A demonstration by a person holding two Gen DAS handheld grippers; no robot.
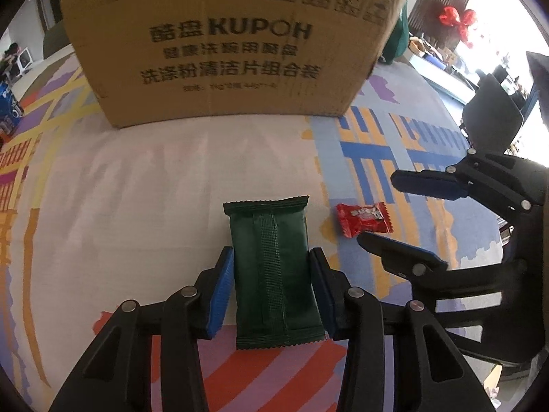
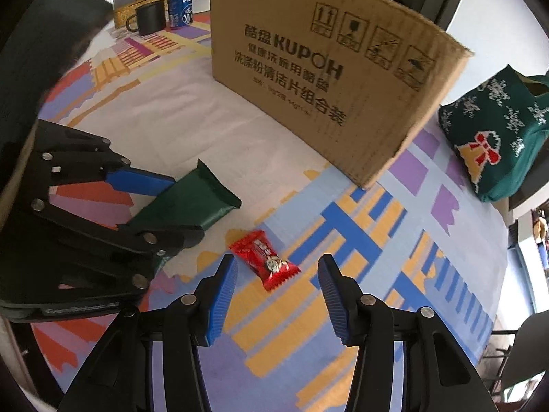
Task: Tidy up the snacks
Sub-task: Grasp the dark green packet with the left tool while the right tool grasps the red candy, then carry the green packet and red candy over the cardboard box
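Your left gripper point(image 1: 271, 267) pinches the green packet point(image 1: 272, 274) on the cloth point(image 1: 137, 189). Your right gripper point(image 2: 278, 274), jaws spread, straddles the red candy point(image 2: 264, 259). A box point(image 2: 319, 79) stands behind; mug point(image 2: 147, 17), can point(image 2: 180, 8) and bag point(image 2: 497, 137) lie farther off.

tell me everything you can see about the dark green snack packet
The dark green snack packet is a flat, oblong foil-like wrapper with crimped, zigzag ends and a sealed seam running down its middle, facing up. No print shows. It lies on the patterned tablecloth in front of the cardboard box, pointing toward it. The left gripper straddles it, blue pads at its long sides, apparently touching. A red candy lies beside it, apart.
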